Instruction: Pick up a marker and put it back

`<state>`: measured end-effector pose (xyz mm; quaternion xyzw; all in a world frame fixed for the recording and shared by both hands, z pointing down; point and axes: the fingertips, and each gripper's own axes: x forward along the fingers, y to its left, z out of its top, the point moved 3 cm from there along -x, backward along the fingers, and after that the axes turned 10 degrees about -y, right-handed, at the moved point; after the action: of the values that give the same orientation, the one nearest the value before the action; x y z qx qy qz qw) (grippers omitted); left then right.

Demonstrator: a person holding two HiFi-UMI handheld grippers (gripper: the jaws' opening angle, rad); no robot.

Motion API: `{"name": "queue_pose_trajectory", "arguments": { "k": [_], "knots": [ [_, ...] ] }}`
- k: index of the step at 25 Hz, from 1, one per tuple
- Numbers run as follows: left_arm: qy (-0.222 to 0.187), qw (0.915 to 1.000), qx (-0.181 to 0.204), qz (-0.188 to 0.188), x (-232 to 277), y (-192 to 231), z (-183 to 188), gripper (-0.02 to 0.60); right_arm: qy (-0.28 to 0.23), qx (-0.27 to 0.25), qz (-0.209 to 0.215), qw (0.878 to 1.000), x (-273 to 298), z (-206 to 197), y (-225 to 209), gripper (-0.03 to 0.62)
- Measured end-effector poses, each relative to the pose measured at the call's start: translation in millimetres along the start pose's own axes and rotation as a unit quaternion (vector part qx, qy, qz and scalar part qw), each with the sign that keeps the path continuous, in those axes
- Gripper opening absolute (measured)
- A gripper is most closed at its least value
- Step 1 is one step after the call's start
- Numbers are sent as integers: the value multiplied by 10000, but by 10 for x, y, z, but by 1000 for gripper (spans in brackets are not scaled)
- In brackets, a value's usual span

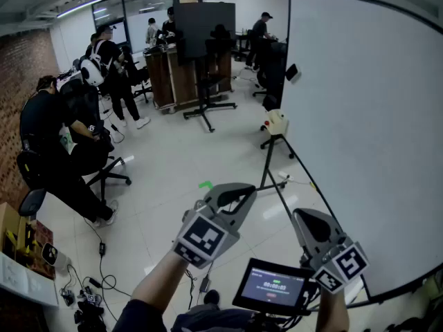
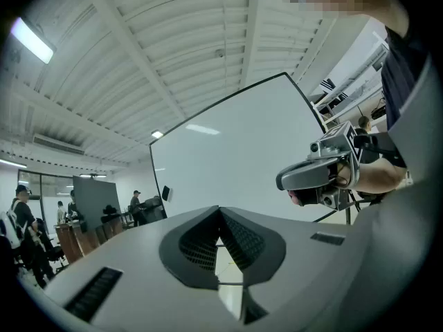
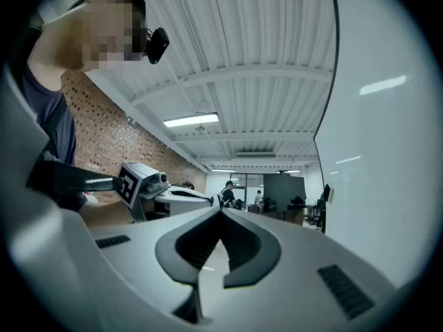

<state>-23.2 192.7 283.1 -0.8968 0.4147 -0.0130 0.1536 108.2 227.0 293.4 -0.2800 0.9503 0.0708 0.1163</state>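
Grippers: left gripper [image 1: 232,191] and right gripper [image 1: 305,218] were level before whiteboard [image 1: 367,130], probably waiting.
Jaws: both pairs were closed together, empty.
Marker: none was visible.

Whiteboard [image 1: 367,116] partly beyond right edge

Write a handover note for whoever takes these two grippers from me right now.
Left gripper: shut, nothing between the jaws.
Right gripper: shut, nothing between the jaws.
Things: the whiteboard stands ahead on the right. No marker shows in any view.
Done: no step that the views show.
Left: find a marker, pick it up, put it back.
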Motion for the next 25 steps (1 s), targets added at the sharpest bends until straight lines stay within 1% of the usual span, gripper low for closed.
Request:
{"name": "queue_pose_trajectory", "arguments": {
  "k": [3, 6, 8, 11, 14, 18, 22, 25],
  "knots": [
    [-139, 9997, -44, -176, 19, 346, -127, -3, -184, -5, -235, 9996, 352, -60, -19, 11],
    [-254, 9994, -124, -189, -65, 804, -197, -3, -150, -89, -230, 9996, 835, -148, 26, 11],
    [-311, 9992, -165, -169, -93, 1035, -227, -3, -80, -147, -213, 9996, 1083, -187, 33, 11],
    [-373, 9988, -225, -216, -125, 1193, -325, -3, -33, -241, -239, 9994, 1278, -281, 39, 11],
    [-350, 9988, -221, -261, -114, 1339, -455, -3, -13, -263, -283, 9993, 1444, -383, -23, 11],
    [-223, 9996, -110, -144, -83, 1559, -589, -3, 77, -2, -280, 9996, 1620, -495, -198, 11],
    [-252, 9987, -449, 24, -114, 1768, -665, -3, -14, 184, -238, 9995, 1760, -513, -301, 11],
    [-178, 9985, -508, 115, 2, 1893, -727, -3, -107, 214, -144, 9996, 1876, -539, -471, 11]
  ]
}}
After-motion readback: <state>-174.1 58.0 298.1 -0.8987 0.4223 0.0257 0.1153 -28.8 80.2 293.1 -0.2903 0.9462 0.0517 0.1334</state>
